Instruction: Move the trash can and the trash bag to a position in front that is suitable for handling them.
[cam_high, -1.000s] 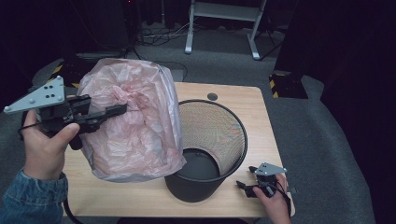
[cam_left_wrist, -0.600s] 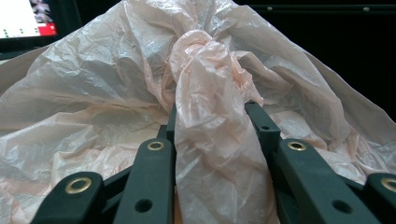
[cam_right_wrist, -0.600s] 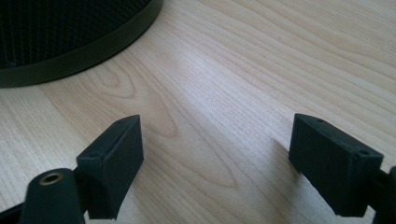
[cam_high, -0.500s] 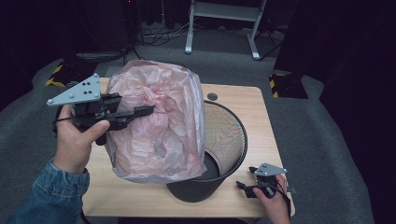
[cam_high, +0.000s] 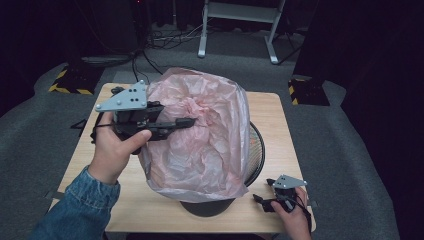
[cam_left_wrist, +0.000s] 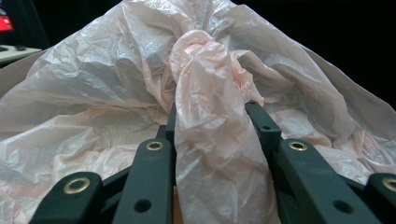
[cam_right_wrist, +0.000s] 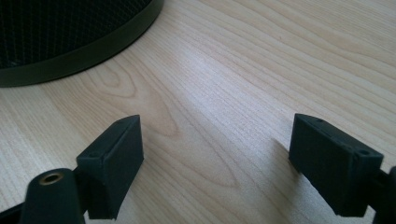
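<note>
In the high view, the left gripper (cam_high: 187, 121) holds a pink plastic bag (cam_high: 210, 145) over the black mesh wastebasket (cam_high: 256, 155) on the desk (cam_high: 270, 115). The left gripper view shows its jaws pinching a bunched fold of the bag (cam_left_wrist: 210, 116). In the right gripper view, the right gripper (cam_right_wrist: 217, 158) gapes wide, empty, above the desk (cam_right_wrist: 261, 70).

Pink bag (cam_high: 205, 140), black mesh bin (cam_high: 257, 155), light woodgrain table (cam_high: 270, 115).

A thin, crinkled pink plastic bag (cam_high: 202, 135), faintly glossy, hung over a black wire-mesh bin (cam_high: 257, 155) with a smooth band at its base. The table (cam_high: 272, 120) was pale, smooth, grained wood. The left gripper (cam_high: 187, 121) was matt black plastic, with brass-coloured rivets.
</note>
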